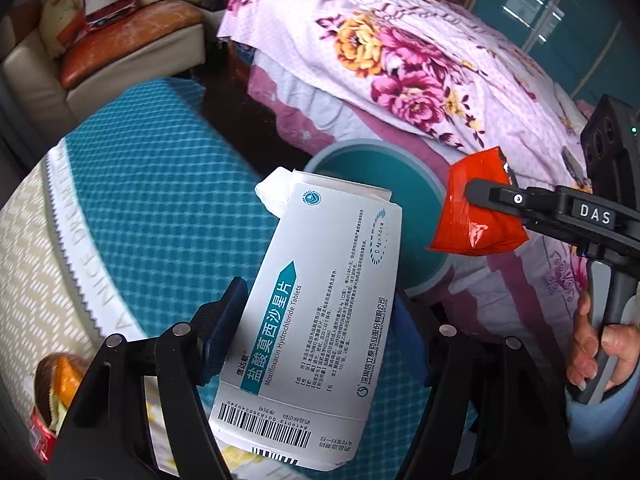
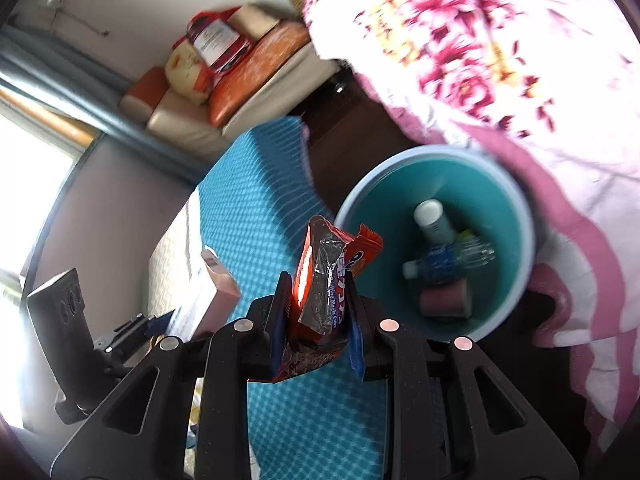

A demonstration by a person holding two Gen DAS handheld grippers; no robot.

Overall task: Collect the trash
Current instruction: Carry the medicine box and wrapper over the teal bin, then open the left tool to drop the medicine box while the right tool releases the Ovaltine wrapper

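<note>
Gripping a white medicine box [image 1: 316, 300] in my left tool [image 1: 320, 320] and one orange snack wrapper [image 2: 320, 280] pinched narrow in my right tool [image 2: 316, 308], I should centre each over the teal bin [image 2: 516, 200] before letting go. Inside lie three items: two bottles, one small cup.

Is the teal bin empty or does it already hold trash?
Not empty: the teal bin holds a white-capped tube, a clear bottle and a maroon container.

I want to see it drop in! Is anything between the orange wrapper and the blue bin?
Nothing: in the right wrist view the orange wrapper, clamped in the right gripper, sits just beside the bin rim.
</note>
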